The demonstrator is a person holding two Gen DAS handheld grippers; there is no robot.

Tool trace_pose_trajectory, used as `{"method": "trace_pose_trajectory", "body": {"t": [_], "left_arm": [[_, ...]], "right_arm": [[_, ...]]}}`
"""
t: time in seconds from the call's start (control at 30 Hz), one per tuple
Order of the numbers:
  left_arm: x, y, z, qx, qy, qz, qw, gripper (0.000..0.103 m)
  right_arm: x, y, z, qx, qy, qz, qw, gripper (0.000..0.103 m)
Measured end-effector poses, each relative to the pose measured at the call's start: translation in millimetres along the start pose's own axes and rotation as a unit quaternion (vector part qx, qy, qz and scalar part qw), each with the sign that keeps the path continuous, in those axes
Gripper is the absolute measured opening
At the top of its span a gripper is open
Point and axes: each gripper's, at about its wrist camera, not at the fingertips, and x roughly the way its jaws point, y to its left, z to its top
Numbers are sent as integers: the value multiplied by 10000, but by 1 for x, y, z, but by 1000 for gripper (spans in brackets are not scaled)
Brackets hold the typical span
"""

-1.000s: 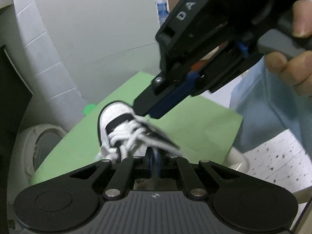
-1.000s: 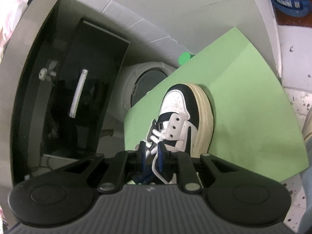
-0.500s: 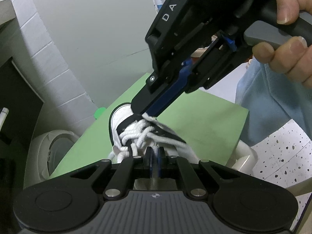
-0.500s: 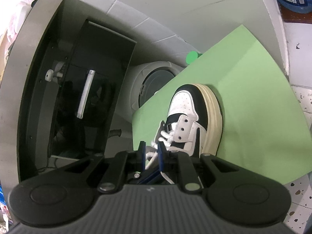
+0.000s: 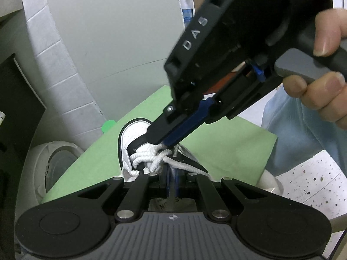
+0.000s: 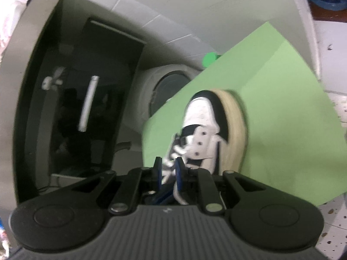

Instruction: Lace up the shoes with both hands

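Left gripper (image 5: 171,182): black linkage arms, silver pivot screws, blue-edged pads, ribbed grey housing with two round caps. Right gripper (image 5: 161,146): black body lettered "DAS" in white, blue finger strip, silver screw, grey trigger. Right hand (image 5: 323,86) on its handle; light blue sleeve (image 5: 303,143)

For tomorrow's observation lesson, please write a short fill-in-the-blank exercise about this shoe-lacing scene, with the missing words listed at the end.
1. The sneaker lies on a sheet of paper whose colour is ____.
2. The laces on the sneaker are ____ in colour.
3. The left gripper is ____ on a lace.
4. On the side of the right gripper stand the letters ____.

Missing words: green; white; shut; DAS
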Motion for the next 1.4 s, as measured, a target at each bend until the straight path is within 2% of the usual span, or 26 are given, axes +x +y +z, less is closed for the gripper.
{"method": "trace_pose_trajectory", "body": {"t": [0.27, 0.47, 0.53, 0.67, 0.7, 0.73, 0.87, 1.03, 1.13, 1.27, 1.4], "left_arm": [[-2, 4, 0, -136, -20, -60, 9999, 4], [-1, 2, 0, -125, -10, -65, 9999, 4], [-1, 2, 1, -123, -13, -70, 9999, 4], [-1, 3, 2, -150, -25, -80, 9999, 4], [-1, 3, 2, -162, -24, -93, 9998, 4], [0, 3, 2, -175, -22, -110, 9998, 4], [0, 3, 4, -163, -3, -93, 9998, 6], [-3, 4, 6, -241, 0, -175, 9996, 7], [-6, 0, 7, -138, -9, -184, 9997, 7], [-14, -2, 5, -113, 24, -180, 9998, 20], [-20, 3, 2, -361, 120, -237, 9990, 22]], "right_arm": [[2, -4, -1, -21, 59, -213, 9998, 12], [-2, -7, 0, 111, -94, -267, 9995, 14], [0, -8, 0, 110, -12, -364, 9993, 15], [6, -2, -3, -152, 133, -467, 9987, 15], [6, 0, -4, -227, 145, -494, 9984, 12], [7, 3, -4, -327, 137, -566, 9978, 2], [7, 18, -8, -803, -12, -802, 9935, 2], [1, 11, -1, -506, -145, -732, 9959, 2], [-2, 14, 0, -657, -222, -846, 9940, 2], [-5, 23, -1, -1010, -297, -1063, 9887, 2], [-21, 39, -3, -1464, -617, -1246, 9794, 1]]}}
